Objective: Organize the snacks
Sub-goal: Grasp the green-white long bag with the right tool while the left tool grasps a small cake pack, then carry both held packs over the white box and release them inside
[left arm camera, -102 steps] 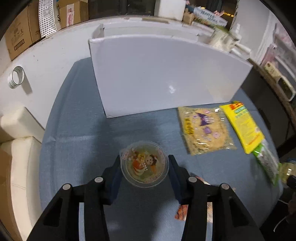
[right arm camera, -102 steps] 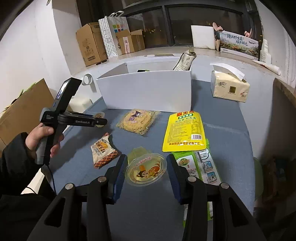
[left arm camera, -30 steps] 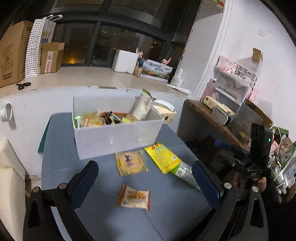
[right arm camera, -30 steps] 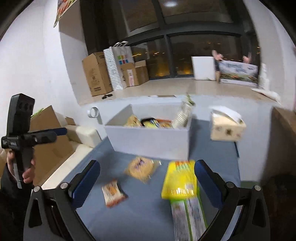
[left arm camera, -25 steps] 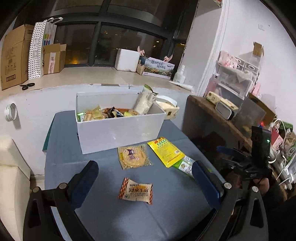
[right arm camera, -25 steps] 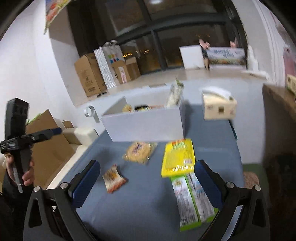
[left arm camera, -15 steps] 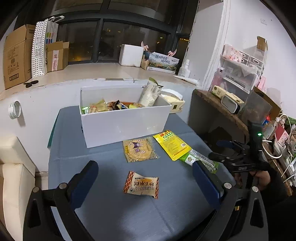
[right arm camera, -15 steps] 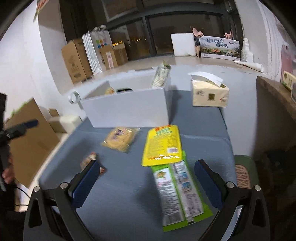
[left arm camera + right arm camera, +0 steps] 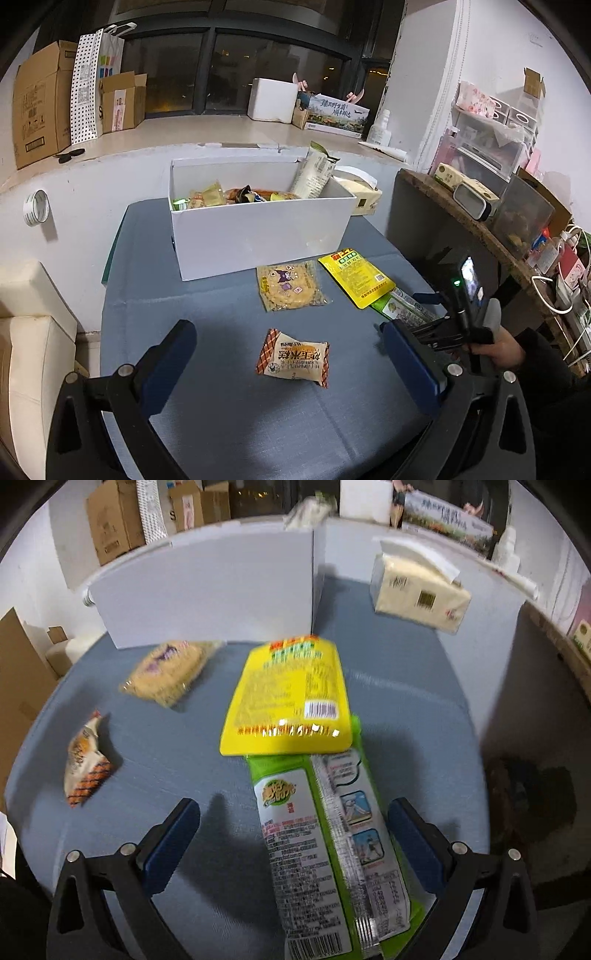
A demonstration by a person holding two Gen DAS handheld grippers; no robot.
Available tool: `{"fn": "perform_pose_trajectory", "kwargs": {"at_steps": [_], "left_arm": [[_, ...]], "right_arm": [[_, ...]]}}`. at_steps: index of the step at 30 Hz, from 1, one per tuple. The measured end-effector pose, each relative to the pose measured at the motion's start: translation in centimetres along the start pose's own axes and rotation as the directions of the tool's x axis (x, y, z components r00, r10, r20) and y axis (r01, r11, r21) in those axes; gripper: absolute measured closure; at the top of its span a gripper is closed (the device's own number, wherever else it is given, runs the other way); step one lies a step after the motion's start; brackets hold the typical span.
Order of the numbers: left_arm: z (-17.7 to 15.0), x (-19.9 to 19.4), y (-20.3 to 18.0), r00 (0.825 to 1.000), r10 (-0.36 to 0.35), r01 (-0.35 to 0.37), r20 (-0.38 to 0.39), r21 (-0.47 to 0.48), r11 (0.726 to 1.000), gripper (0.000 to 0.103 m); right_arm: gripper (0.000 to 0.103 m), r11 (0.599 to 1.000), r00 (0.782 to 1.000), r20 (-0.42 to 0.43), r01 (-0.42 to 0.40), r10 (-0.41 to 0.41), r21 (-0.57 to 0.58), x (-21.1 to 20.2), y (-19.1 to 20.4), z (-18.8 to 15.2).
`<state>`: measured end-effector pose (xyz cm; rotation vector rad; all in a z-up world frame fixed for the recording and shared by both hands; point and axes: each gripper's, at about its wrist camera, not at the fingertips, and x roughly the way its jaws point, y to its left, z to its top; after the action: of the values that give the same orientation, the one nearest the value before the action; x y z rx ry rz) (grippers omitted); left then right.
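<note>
A white box (image 9: 258, 236) holding several snacks stands at the back of the blue table; it also shows in the right wrist view (image 9: 207, 590). In front of it lie a round cracker pack (image 9: 290, 290), a yellow pouch (image 9: 356, 277), a green pack (image 9: 402, 310) and a small orange-white rice cake pack (image 9: 293, 356). My left gripper (image 9: 295, 360) is open, with the rice cake pack between its fingers' lines of sight. My right gripper (image 9: 293, 840) is open above the green pack (image 9: 332, 842), with the yellow pouch (image 9: 291, 698) just beyond it. The right gripper also shows from the left wrist (image 9: 458, 325).
A tissue pack (image 9: 417, 587) sits right of the box. A wooden shelf (image 9: 480, 229) with clutter stands to the right, a cream sofa (image 9: 33, 350) to the left. Cardboard boxes (image 9: 40, 114) line the sill behind. The table edge (image 9: 480, 775) runs close on the right.
Both grippers, earlier shut on jelly cups, are now open and empty. Both have dropped lower toward the table; the right one has come down over the green pack.
</note>
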<state>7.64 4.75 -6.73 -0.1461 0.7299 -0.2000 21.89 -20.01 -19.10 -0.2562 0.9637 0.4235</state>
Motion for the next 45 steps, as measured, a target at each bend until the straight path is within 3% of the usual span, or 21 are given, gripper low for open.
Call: {"fn": "perform_pose_trajectory", "kwargs": {"at_steps": [7,9,10,11,16,18,26,30,33,37,40,41,43,44,45], "left_arm": [[-0.3,0.4,-0.3,1.0,0.006,-0.006,-0.013,0.001,1.0,0.0],[-0.3,0.6,-0.4,1.0,0.009,-0.009,-0.018,0.005,1.0,0.0],[-0.4,0.7,-0.5,1.0,0.012,-0.011,-0.02,0.008,1.0,0.0],[-0.4,0.8,-0.5,1.0,0.013,-0.013,-0.021,0.009,1.0,0.0],[-0.6,1.2,-0.2,0.999,0.014,-0.014,-0.031,0.002,1.0,0.0],[-0.7,1.6,0.0,0.999,0.016,-0.016,-0.039,-0.004,1.0,0.0],[-1.9,4.8,0.7,0.993,-0.001,-0.004,-0.122,-0.04,0.999,0.0],[-3.1,7.4,-0.3,0.98,0.027,-0.024,-0.195,0.016,1.0,0.0],[-3.7,9.6,-1.1,0.971,0.014,-0.005,-0.239,0.037,0.999,0.0],[-3.8,13.8,-2.3,0.95,0.089,-0.054,-0.3,0.122,0.991,0.0],[-4.0,16.4,-2.3,0.934,0.085,-0.04,-0.348,0.134,0.99,0.0],[-4.1,17.0,-2.3,0.929,0.101,-0.055,-0.357,0.137,0.989,0.002],[-4.1,16.9,-2.9,0.936,0.136,-0.075,-0.324,0.195,0.978,0.016],[-4.1,16.6,-3.1,0.94,0.129,-0.067,-0.317,0.199,0.978,0.028],[-4.0,16.4,-3.1,0.94,0.123,-0.064,-0.318,0.192,0.979,0.031]], "right_arm": [[0.0,1.0,1.0,-0.021,0.009,-0.009,0.003,1.0,0.0,-0.4],[0.014,1.0,1.0,-0.003,0.018,-0.018,0.008,0.8,0.0,-0.4],[0.038,1.0,1.0,0.012,0.019,-0.019,0.006,0.3,0.0,-0.5],[0.04,1.0,1.0,0.022,0.006,-0.006,0.012,-0.1,0.0,-0.4],[0.043,0.998,0.999,0.022,-0.049,0.048,0.043,-0.9,-0.3,-0.8],[0.043,0.992,0.994,0.061,-0.097,0.092,0.078,-2.3,-0.6,-0.9],[0.043,0.981,0.968,0.209,-0.164,0.141,0.1,-8.7,-0.6,-1.4],[0.043,0.969,0.95,0.254,-0.215,0.179,0.123,-10.8,-1.1,-1.6],[0.043,0.97,0.952,0.257,-0.206,0.169,0.126,-11.2,-0.9,-1.6],[0.043,0.967,0.953,0.245,-0.218,0.181,0.134,-10.5,-1.0,-1.7],[0.043,0.967,0.952,0.236,-0.225,0.193,0.119,-10.2,-0.5,-1.7],[0.043,0.968,0.953,0.234,-0.224,0.193,0.115,-10.3,-0.3,-1.8],[0.043,0.967,0.952,0.231,-0.229,0.199,0.109,-10.2,-0.1,-1.8],[0.043,0.967,0.952,0.231,-0.23,0.201,0.108,-10.2,-0.1,-1.8],[0.043,0.966,0.951,0.231,-0.234,0.204,0.107,-10.2,-0.1,-1.9]]}}
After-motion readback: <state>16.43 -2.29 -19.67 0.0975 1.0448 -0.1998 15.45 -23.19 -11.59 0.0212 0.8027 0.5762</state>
